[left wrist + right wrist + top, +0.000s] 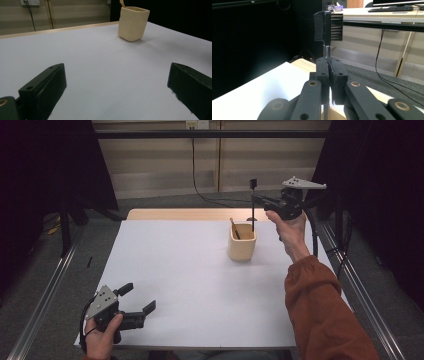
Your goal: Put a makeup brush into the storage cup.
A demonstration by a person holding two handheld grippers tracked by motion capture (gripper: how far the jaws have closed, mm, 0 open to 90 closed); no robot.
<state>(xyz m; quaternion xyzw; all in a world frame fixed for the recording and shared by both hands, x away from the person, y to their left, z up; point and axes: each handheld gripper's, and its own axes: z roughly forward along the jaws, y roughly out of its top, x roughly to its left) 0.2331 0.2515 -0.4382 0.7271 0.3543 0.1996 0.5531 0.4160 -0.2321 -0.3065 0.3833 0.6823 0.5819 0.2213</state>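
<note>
A cream cup (242, 242) stands on the white table (190, 285), right of centre towards the back. A wooden stick (232, 222) and a short dark item (237, 234) lean inside it. My right gripper (257, 200) is held level above the cup's far right side, shut on a thin black utensil (253, 212) that hangs upright. Its lower end reaches the cup's mouth. In the right gripper view its ribbed head (322, 26) rises above my right gripper (330, 70). At the table's front left, my left gripper (137, 297) rests open and holds nothing, with the cup (132, 23) far ahead of my left gripper (115, 87).
A bare wooden strip (190, 214) runs along the table's back edge. Metal rails (45, 295) flank both sides, with black curtains beyond. A cable (200, 190) hangs down the back wall. The person's orange sleeve (320, 310) crosses the table's right front.
</note>
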